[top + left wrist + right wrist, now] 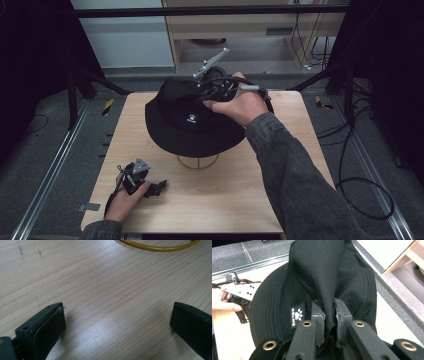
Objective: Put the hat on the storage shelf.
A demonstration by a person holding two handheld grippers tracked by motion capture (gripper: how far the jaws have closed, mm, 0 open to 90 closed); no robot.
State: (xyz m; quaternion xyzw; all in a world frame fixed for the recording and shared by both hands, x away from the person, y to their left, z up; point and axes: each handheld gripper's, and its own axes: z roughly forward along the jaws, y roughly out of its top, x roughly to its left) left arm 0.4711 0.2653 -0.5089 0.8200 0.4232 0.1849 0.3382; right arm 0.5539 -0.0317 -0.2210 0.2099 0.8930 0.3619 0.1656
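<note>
A black bucket hat with a small white paw logo sits over a yellow wire stand at the middle of the wooden table. My right gripper is at the top of the crown, shut on a pinched fold of the hat's fabric. My left gripper rests low on the table at the front left, jaws wide open with only bare wood between them. The stand's yellow ring shows just beyond it.
Metal rails run along both sides of the table. Black cables lie on the floor at the right. A wooden cabinet stands behind the table.
</note>
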